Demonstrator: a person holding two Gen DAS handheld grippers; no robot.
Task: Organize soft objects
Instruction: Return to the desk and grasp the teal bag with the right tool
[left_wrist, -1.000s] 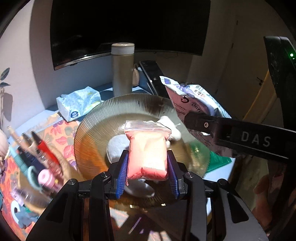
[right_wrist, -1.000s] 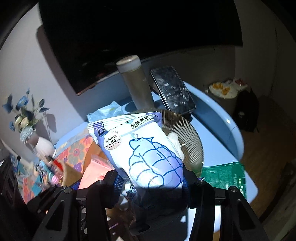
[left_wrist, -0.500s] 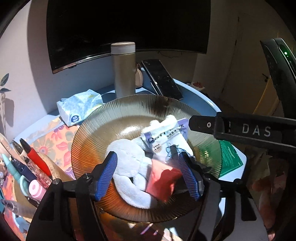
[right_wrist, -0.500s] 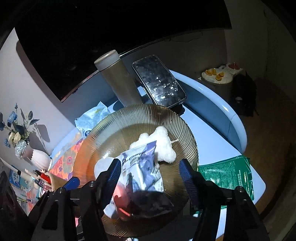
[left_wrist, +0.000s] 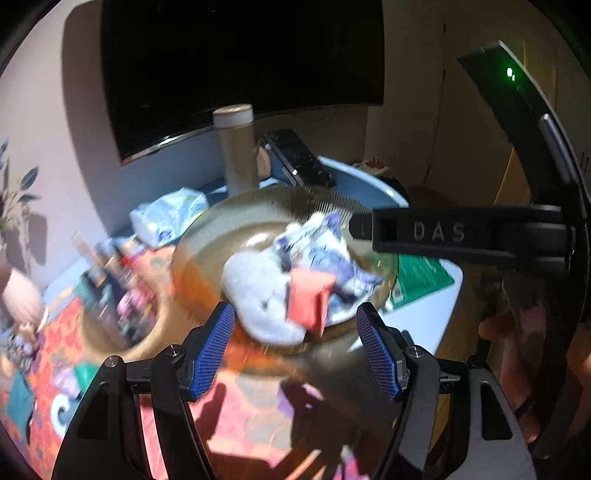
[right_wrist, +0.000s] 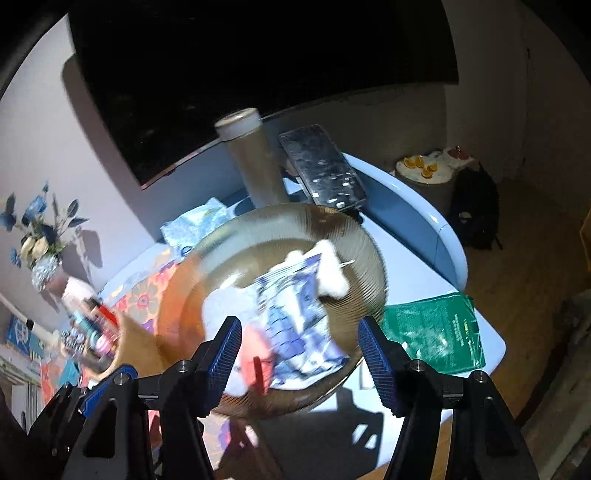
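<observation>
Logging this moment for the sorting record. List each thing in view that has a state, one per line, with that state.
left gripper: open, empty.
right gripper: open, empty.
pink packet: on the plate, released.
blue-and-white pouch: crumpled, lying on the plate.
white soft toy: lying on the plate.
ribbed plate: loaded with the soft items.
flask: upright, capped.
phone: propped, screen dark.
green bag: flat on table.

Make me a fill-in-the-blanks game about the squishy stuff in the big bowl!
1. The pink packet lies in the ribbed glass ____.
2. Both the left gripper and the right gripper are ____ and hold nothing.
3. The packet lying flat on the table right of the bowl is ____ in colour.
4. Behind the bowl stands a tall ____ with a phone propped beside it.

Missing words: bowl; open; green; flask
</observation>
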